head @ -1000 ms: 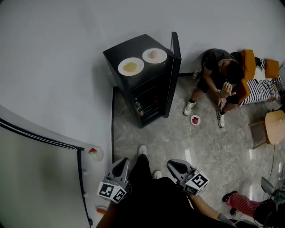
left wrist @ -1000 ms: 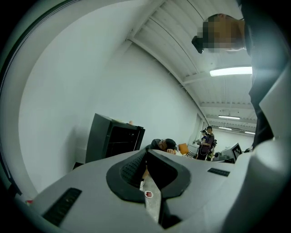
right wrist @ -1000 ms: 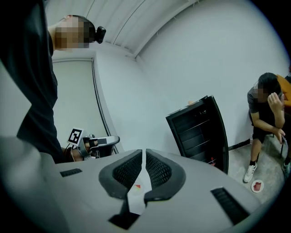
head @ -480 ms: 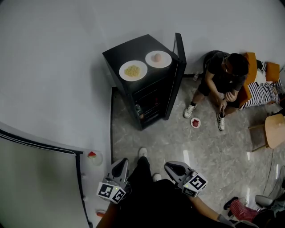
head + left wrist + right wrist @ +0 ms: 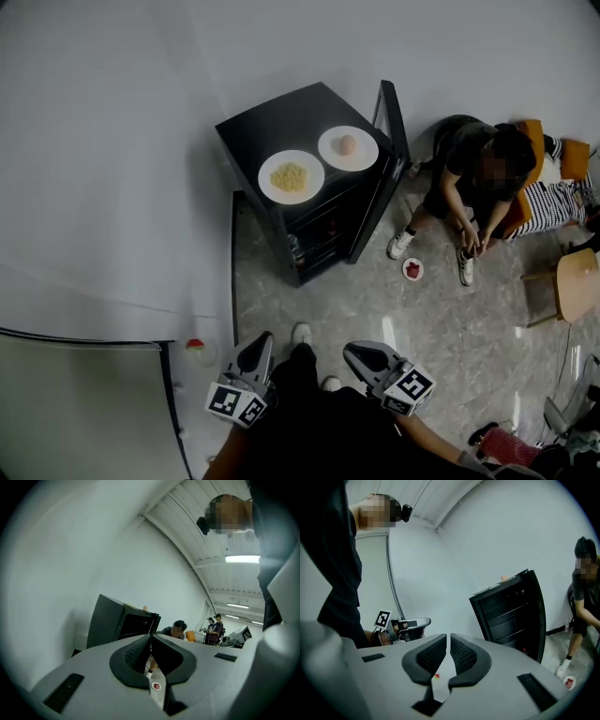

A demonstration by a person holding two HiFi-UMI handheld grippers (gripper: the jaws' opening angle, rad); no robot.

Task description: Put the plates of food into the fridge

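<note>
A black mini fridge [image 5: 281,131] stands against the wall with its door [image 5: 389,141] swung open. On its top sit two white plates: one with yellow food [image 5: 292,176], one with a pinkish piece [image 5: 348,148]. A small plate with red food [image 5: 412,270] lies on the floor by a seated person's feet. My left gripper [image 5: 258,343] and right gripper [image 5: 360,352] hang low by my body, well short of the fridge, both shut and holding nothing. The fridge also appears in the left gripper view [image 5: 115,620] and in the right gripper view [image 5: 511,609].
A person [image 5: 473,173] sits on the floor right of the fridge door, with another person in stripes [image 5: 553,192] behind. A wooden chair [image 5: 577,281] stands at the right edge. A black-framed panel [image 5: 84,403] stands at my left, with a small red thing [image 5: 195,345] beside it.
The fridge and its plates have slid lower and to the right in the head view and look closer. The seated person has bent forward. Both grippers keep their place and stay shut.
</note>
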